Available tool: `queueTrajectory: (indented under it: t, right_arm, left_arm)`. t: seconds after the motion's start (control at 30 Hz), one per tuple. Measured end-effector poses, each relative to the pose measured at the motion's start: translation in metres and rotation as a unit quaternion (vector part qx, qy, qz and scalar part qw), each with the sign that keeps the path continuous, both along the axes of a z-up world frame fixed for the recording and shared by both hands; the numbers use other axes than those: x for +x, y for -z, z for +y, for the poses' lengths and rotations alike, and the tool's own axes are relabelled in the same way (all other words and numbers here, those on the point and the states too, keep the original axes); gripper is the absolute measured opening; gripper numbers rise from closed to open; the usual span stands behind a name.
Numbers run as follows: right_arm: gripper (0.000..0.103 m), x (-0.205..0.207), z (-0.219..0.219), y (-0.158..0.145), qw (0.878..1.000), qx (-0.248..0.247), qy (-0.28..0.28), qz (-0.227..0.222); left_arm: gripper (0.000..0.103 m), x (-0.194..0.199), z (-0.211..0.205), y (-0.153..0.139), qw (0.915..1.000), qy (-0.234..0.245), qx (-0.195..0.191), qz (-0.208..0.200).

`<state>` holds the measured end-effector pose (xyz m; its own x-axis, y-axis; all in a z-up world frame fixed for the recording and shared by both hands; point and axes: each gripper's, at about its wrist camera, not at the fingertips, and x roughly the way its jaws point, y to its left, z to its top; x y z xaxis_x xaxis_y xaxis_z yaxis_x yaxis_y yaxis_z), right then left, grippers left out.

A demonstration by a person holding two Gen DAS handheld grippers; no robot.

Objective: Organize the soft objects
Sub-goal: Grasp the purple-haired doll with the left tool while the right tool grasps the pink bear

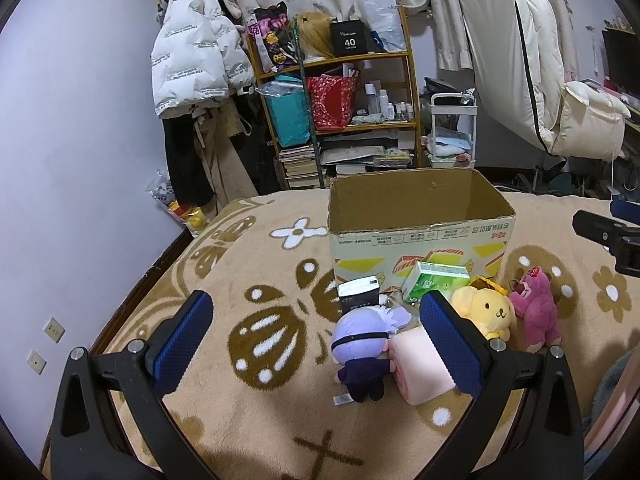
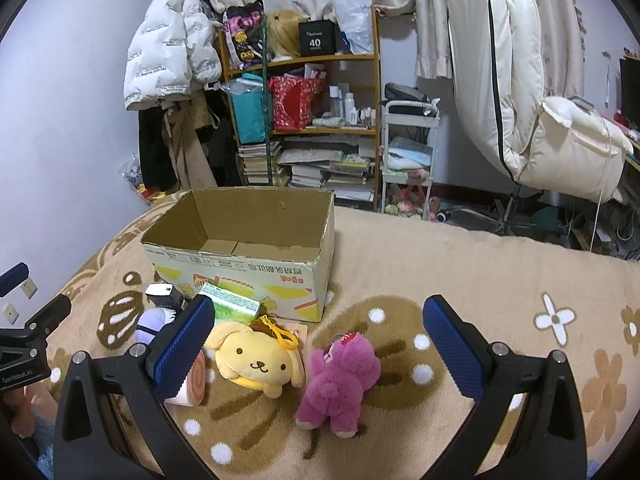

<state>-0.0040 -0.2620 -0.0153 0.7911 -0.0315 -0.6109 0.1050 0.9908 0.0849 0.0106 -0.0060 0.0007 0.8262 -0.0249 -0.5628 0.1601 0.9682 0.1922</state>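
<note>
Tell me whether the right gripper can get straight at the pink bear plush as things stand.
Probably yes. The right gripper is open, and the pink bear plush lies on the blanket between its fingers with nothing over it. The yellow dog plush sits close on the left, so that finger has little room.

A wooden shelf unit (image 1: 340, 92) is standing against the pale lilac wall (image 1: 80, 120), crowded with bags, bottles and stacked books. Left of it a white puffer jacket (image 1: 192, 52) is hanging; right of it a small white trolley (image 1: 454, 128) is sitting. A tan flower-patterned blanket (image 2: 480, 272) is spreading out in front of it.
</note>
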Motion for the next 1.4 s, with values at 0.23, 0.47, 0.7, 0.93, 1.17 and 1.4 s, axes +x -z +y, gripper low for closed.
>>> queueTrajectory:
  t: [0.23, 0.47, 0.7, 0.93, 1.17, 1.4]
  right_arm:
    - [0.103, 0.021, -0.013, 0.011, 0.998, 0.044, 0.013, 0.043]
    - [0.103, 0.043, -0.022, 0.028, 0.994, 0.079, 0.021, 0.068]
    - [0.103, 0.068, -0.028, 0.056, 0.988, 0.101, 0.024, 0.118]
    - [0.102, 0.086, -0.043, 0.09, 0.974, 0.144, 0.033, 0.172]
    - [0.092, 0.098, -0.045, 0.117, 0.961, 0.158, 0.036, 0.223]
    - [0.074, 0.109, -0.051, 0.135, 0.951, 0.171, 0.045, 0.253]
  left_arm:
    - [0.102, 0.027, -0.005, 0.006, 0.9993, -0.009, -0.003, 0.036]
    - [0.102, 0.067, -0.009, 0.03, 0.9938, -0.032, -0.009, 0.106]
    - [0.102, 0.096, -0.016, 0.055, 0.9882, -0.031, -0.01, 0.149]
    - [0.102, 0.112, -0.022, 0.092, 0.9791, -0.033, 0.001, 0.201]
    - [0.102, 0.123, -0.028, 0.117, 0.9702, -0.031, 0.011, 0.24]
    - [0.102, 0.131, -0.03, 0.135, 0.9634, -0.034, 0.009, 0.266]
